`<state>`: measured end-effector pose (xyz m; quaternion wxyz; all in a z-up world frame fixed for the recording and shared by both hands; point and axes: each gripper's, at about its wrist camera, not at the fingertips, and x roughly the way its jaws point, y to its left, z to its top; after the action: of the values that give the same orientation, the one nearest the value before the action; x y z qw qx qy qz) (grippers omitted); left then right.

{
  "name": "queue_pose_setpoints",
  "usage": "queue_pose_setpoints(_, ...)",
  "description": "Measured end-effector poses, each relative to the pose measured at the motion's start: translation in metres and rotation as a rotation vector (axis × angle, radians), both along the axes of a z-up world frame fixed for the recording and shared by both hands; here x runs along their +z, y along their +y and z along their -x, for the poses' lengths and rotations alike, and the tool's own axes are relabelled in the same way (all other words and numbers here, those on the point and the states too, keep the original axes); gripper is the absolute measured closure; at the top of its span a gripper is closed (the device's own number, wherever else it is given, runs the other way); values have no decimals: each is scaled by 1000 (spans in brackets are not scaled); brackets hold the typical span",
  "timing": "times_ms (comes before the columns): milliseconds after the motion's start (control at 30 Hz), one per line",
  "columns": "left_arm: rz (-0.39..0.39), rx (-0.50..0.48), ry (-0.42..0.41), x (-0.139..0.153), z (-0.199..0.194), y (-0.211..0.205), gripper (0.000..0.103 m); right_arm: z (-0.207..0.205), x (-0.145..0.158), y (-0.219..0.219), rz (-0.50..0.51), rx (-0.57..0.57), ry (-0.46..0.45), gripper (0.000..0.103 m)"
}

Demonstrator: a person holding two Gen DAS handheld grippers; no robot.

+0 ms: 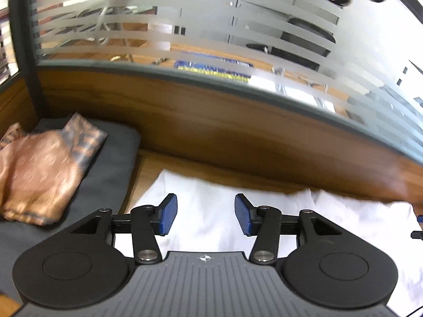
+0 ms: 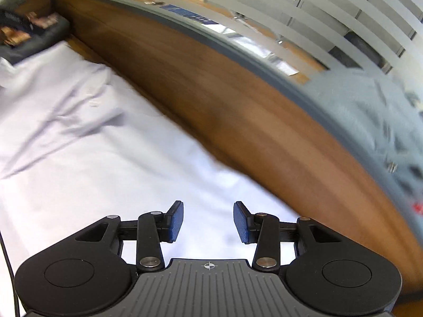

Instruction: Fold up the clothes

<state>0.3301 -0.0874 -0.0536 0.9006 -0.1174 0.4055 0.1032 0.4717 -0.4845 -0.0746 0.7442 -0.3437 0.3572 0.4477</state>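
Grippers – two: left gripper [image 1: 205, 214], right gripper [image 2: 208, 222], both unclenched | white garment [image 2: 79, 158] – one

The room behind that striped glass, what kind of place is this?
Probably an office. A frosted-stripe glass partition tops a wooden panel, with a dark office chair behind the glass. A white garment lies spread on the wooden table.

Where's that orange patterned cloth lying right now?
In the left wrist view, the orange patterned cloth lies at the far left on a dark grey cushion, beside the white garment.
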Motion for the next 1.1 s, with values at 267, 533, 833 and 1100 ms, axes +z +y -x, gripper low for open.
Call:
queue_pose_setpoints(267, 10, -79, 82, 3, 66, -4, 38, 47, 14, -39, -23, 80, 172, 56)
queue_pose_setpoints(533, -38, -77, 220, -32, 122, -11, 37, 84, -10, -52, 35, 145, 244, 47)
queue_pose_setpoints(833, -69, 27, 262, -55, 138, -10, 37, 109, -39, -45, 115, 242, 256, 47)
queue_pose_setpoints(1100, -28, 224, 274, -48, 125, -11, 37, 122, -49, -38, 160, 378, 221, 46)
